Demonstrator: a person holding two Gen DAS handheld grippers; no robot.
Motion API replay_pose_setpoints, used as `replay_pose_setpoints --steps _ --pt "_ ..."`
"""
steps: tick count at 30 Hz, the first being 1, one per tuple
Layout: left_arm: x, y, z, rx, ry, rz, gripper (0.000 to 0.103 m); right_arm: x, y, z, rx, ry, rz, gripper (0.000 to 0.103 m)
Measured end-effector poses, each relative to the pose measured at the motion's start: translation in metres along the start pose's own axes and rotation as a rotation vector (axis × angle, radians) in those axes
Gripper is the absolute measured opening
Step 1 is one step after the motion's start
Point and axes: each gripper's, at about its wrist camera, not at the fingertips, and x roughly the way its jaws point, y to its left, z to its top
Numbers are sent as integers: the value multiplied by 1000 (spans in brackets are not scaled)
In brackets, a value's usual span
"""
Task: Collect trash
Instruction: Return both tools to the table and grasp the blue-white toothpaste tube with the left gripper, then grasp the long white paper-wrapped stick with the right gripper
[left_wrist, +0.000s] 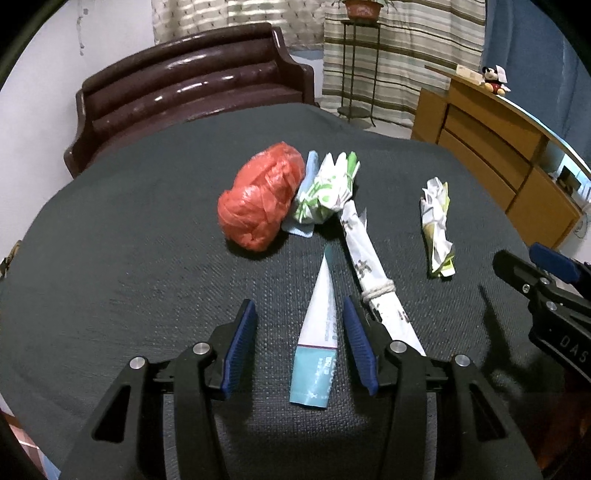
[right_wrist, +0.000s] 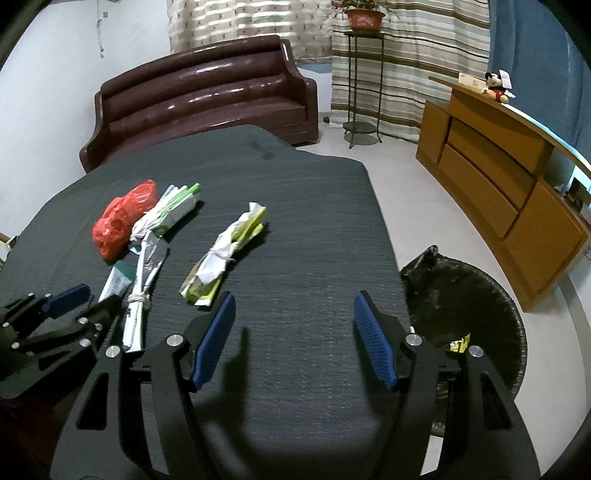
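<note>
- The left gripper (left_wrist: 299, 325) is low over the dark bench (left_wrist: 129, 240). Its blue fingers (left_wrist: 242, 339) are spread apart on either side of a flattened teal-and-white tube (left_wrist: 317, 332). No pad touches the tube; the right pad is just beside it.
- The tube lies flat on the bench, its narrow end pointing away from the gripper and its teal end nearest the camera.
- Just right of the tube lies a long paper roll (left_wrist: 373, 280) tied with string, set diagonally. Its near end passes under the left gripper's right finger.
- At the roll's far end sits a green-and-white wrapper wad (left_wrist: 325, 192). It touches a crumpled red bag (left_wrist: 262, 199) on its left.
- A crumpled paper bundle (left_wrist: 437, 229) lies alone farther right, well apart from the rest.
- The right gripper (right_wrist: 295, 332) is wide open and holds nothing, with only bare bench between its fingers (right_wrist: 214, 339). The paper bundle (right_wrist: 225, 251) lies just ahead of its left finger.
- In the right view, the left gripper (right_wrist: 79, 304) is at the left edge, by the tube (right_wrist: 116, 280) and roll (right_wrist: 138, 291). The red bag (right_wrist: 122, 218) and wrapper wad (right_wrist: 170, 210) lie beyond.
- A bin (right_wrist: 476, 306) lined with a black bag stands on the floor just off the bench's right edge, beside the right gripper. A bit of yellow shows inside it.
- Behind the bench are a brown sofa (right_wrist: 207, 96), a plant stand (right_wrist: 364, 77) and a wooden cabinet (right_wrist: 491, 162).
</note>
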Motion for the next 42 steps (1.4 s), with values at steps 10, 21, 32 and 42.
replay_pose_setpoints --steps 10,21,32,42 --pt "-6 19 -7 0 -23 -20 15 4 27 3 -40 6 31 65" --pt "-17 54 -10 -60 -36 19 15 1 64 7 -100 3 74 64" --pt "-21 106 -12 -155 -41 94 15 14 105 5 -162 38 93 55" --pt "-18 112 -9 -182 -42 100 15 26 117 2 -188 89 64 43"
